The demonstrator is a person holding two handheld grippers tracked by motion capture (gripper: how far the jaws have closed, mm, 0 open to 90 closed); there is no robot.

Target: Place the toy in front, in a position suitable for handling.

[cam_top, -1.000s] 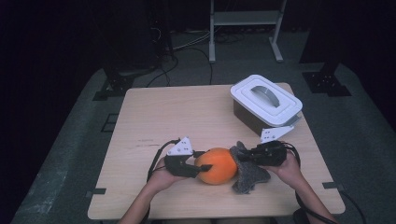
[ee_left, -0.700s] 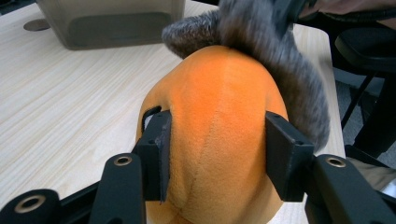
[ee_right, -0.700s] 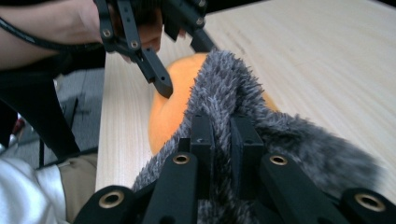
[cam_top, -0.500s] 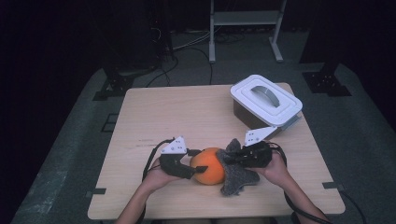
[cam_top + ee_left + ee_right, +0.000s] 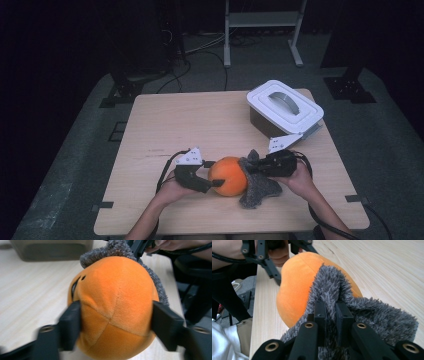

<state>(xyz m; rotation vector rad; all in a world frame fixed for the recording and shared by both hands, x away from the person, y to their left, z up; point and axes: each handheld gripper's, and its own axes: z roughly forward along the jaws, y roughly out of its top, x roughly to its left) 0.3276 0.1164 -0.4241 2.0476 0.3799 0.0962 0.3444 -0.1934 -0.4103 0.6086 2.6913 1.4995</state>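
L gripper (image 5: 113,322): jaws have just been closing, now set either side of the orange plush ball (image 5: 112,305), pads touching its flanks. R gripper (image 5: 331,312): nearly closed, pinching a fold of grey fuzzy cloth (image 5: 362,312) lying against the ball's far side. Ball is round, seamed, w/ dark face marks, on the table (image 5: 200,120) near the front edge. White lidded box (image 5: 284,106) sits well behind.

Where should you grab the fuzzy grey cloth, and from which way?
Best on its raised fold next to the orange plush ball, coming level from the person's right. The grey cloth lies mostly flat on the table, but that fold stands up, thin enough to pinch. The right gripper is shut on that fold.
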